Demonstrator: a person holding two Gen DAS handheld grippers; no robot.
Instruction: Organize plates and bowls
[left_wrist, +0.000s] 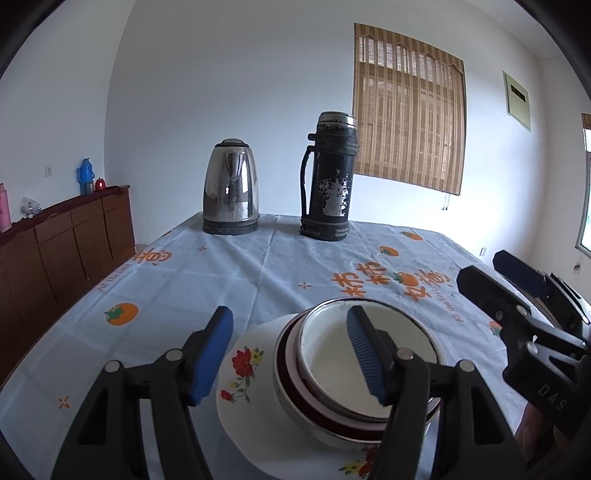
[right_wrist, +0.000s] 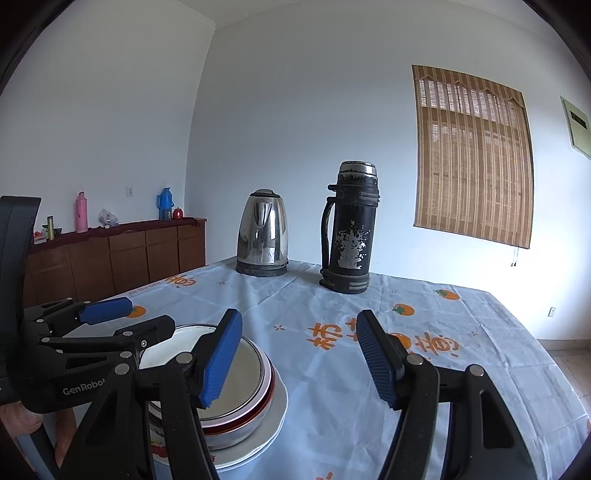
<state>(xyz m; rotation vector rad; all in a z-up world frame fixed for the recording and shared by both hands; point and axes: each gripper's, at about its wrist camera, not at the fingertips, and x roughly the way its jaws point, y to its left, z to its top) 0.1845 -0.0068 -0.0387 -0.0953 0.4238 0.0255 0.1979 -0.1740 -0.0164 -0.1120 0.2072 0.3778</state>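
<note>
Tablecloth (left_wrist: 229, 280) bears kettle (left_wrist: 230, 186), flask (left_wrist: 330, 177), stacked bowls (left_wrist: 332, 391).

White walls (right_wrist: 295, 110), a bamboo blind (right_wrist: 472, 158) over the window, a brown wooden sideboard (right_wrist: 122, 254) along the left wall.

Soft, bluish daylight is admitted from the window (left_wrist: 585, 192) at 3 o'clock; straight lines are bowed by fisheye distortion, and corners are vignetted black.
</note>
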